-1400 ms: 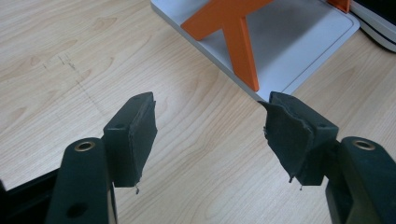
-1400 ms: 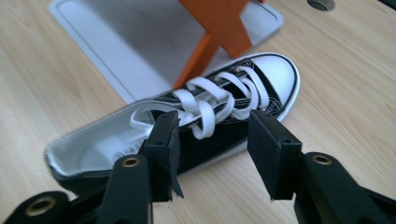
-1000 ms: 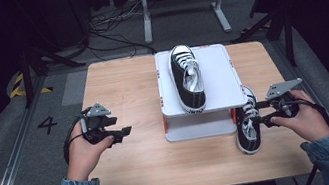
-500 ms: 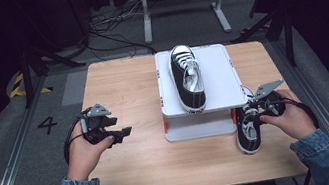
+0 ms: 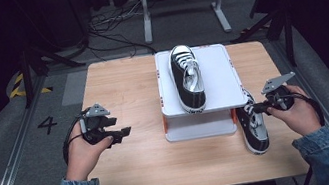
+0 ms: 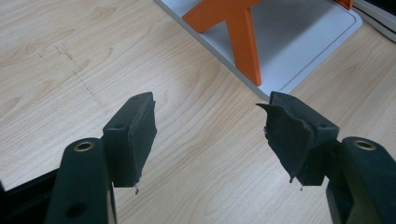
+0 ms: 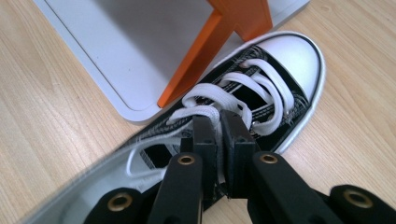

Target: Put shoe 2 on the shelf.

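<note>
Fingers: left gripper (image 6: 208,135) spread | right gripper (image 7: 219,140) apparently pinching lace (image 7: 201,112) | two sneakers (image 5: 187,76)

- The pale wooden table (image 5: 133,158) is showing fine grain under a smooth matt finish.
- On the table, the white-and-orange plastic stand (image 7: 116,51) is looking smooth and dull.
- Just beside the stand, the black canvas sneaker (image 7: 275,88) is showing woven cloth, white fabric laces and a glossy white rubber toe cap.
- The left gripper (image 6: 210,140) is wearing rough, frayed black rubbery pads (image 6: 142,135) over the table.
</note>
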